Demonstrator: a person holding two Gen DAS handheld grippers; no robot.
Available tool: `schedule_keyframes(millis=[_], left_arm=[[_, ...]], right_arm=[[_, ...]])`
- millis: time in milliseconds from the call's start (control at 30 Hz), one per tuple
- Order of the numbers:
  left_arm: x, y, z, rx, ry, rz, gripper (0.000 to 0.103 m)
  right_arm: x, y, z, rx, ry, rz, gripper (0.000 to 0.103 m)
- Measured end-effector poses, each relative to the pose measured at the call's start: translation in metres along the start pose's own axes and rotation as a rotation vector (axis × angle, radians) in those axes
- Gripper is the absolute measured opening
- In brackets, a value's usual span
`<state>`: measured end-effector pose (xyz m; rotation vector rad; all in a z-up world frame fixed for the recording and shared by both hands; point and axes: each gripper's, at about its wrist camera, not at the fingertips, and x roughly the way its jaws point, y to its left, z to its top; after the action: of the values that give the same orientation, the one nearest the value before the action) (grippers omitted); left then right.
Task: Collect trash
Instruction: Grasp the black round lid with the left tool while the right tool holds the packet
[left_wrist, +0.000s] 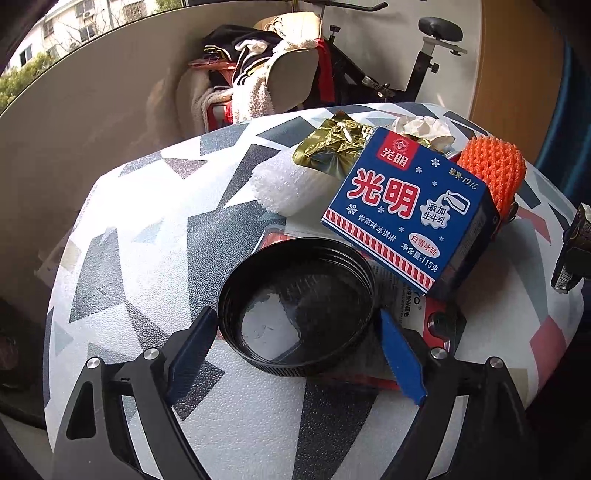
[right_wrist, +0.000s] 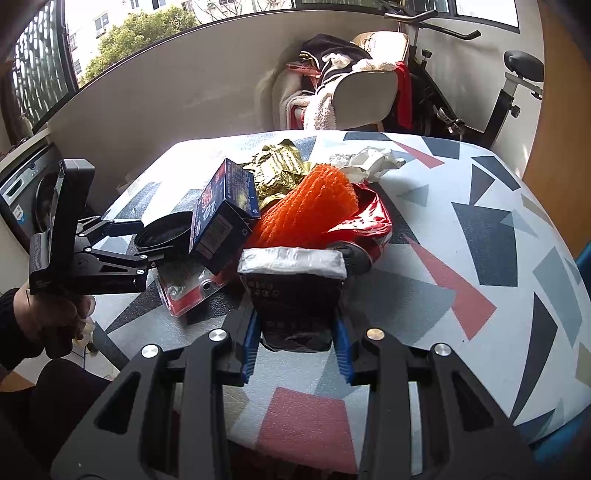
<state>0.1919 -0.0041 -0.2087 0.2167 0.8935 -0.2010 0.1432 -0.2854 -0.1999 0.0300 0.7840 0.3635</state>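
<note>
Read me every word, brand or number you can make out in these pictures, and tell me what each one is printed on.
All on the blue ice cream box:
"光明", large and again in its red badge
"1915"
"添加生牛乳"
"香草味冰淇淋"
"白雪冰砖"
"净含量:115克"

Too blurred or small to read:
print on the dark packet in the right gripper
the box's side panel
the paper under the box

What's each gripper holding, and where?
Right gripper: dark wrapper, pinched at its lower sides. Left gripper: nothing; open around the black lid.
</note>
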Motion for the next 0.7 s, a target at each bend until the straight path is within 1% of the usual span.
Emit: schedule_keyframes(millis=[100, 167, 267, 400, 467, 600, 700], left_arm=[[-0.015, 0.006, -0.005, -0.010, -0.015, -0.001, 0.084], [-0.026, 0.011, -0.010, -0.032, -0.024, -0.017, 0.084], [-0.045, 0.016, -0.019, -0.073, -0.045, -0.056, 0.083], [-0.069, 0.008, -0.035, -0.078, -0.069, -0.111, 0.083], [-0.078, 0.004, -0.043, -0.079, -0.078, -0.126, 0.083], [-0.093, 0.000, -0.057, -0.113, -0.081, -0.187, 0.082], [-0.103, -0.005, -0.066, -0.110, -0.072, -0.222, 0.082]], right_arm=[[-0.002, 0.003, -0.001, -0.006, 0.000, 0.002, 0.036], [-0.003, 0.005, -0.001, -0.008, -0.001, 0.007, 0.036], [-0.005, 0.009, -0.001, -0.016, 0.000, 0.011, 0.036], [-0.009, 0.015, -0.003, -0.032, 0.004, 0.012, 0.036], [-0.011, 0.018, -0.004, -0.037, 0.004, 0.012, 0.036], [-0.016, 0.024, -0.006, -0.046, -0.001, 0.014, 0.036], [-0.020, 0.028, -0.007, -0.061, -0.004, 0.011, 0.037]])
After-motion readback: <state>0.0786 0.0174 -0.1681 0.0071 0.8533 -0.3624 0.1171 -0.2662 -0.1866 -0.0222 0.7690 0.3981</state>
